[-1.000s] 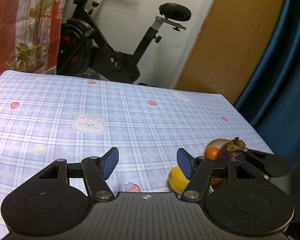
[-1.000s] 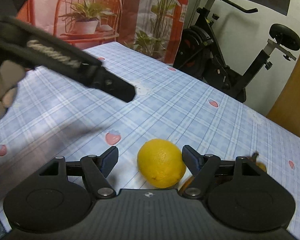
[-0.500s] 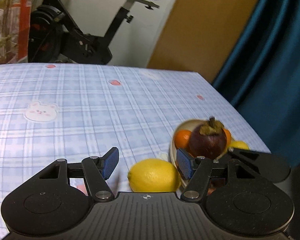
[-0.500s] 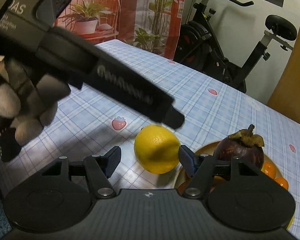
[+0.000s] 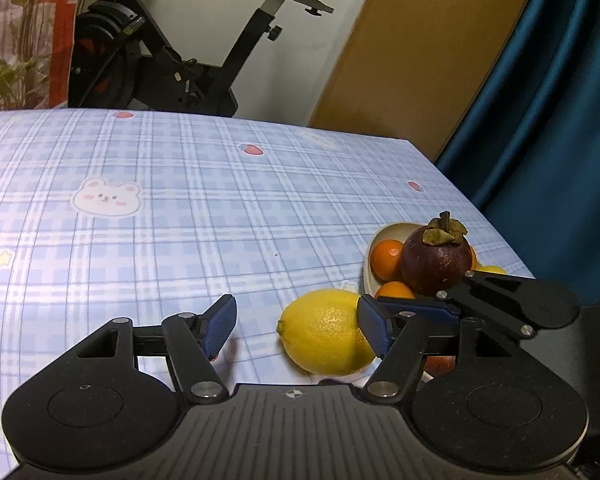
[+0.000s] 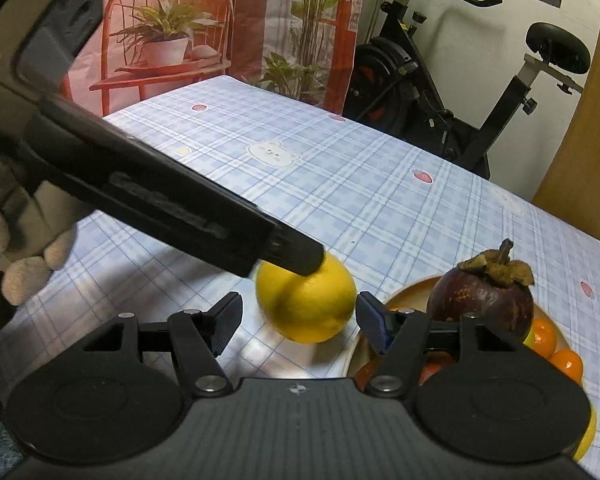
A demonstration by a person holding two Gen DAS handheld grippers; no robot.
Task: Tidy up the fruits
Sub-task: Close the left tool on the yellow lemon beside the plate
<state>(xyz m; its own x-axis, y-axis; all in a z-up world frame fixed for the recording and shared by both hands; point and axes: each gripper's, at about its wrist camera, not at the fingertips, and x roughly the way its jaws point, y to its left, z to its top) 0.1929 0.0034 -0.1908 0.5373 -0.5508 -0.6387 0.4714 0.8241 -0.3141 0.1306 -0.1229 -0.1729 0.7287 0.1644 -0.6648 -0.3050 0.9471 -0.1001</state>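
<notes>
A yellow lemon [image 5: 326,332] lies on the blue checked tablecloth beside a cream bowl [image 5: 384,234]. The bowl holds a dark purple mangosteen [image 5: 436,264] and small oranges [image 5: 386,258]. My left gripper [image 5: 296,326] is open and empty, with the lemon between its jaws, close to the right jaw. My right gripper [image 6: 298,318] is also open, with the lemon [image 6: 306,306] just ahead between its fingertips. The left gripper's black body [image 6: 160,200] crosses the right wrist view and hides the lemon's top. The mangosteen [image 6: 480,300] stands at the right there.
An exercise bike [image 5: 172,60] stands behind the table's far edge. A wooden door and a blue curtain [image 5: 540,100] are at the right. The tablecloth [image 5: 160,200] stretches left and back. A red chair with a plant [image 6: 168,40] shows beyond the table.
Both grippers have drawn in around the lemon. The left view has swung right, bringing the lemon and bowl between and beside its jaws. Both stay open.
</notes>
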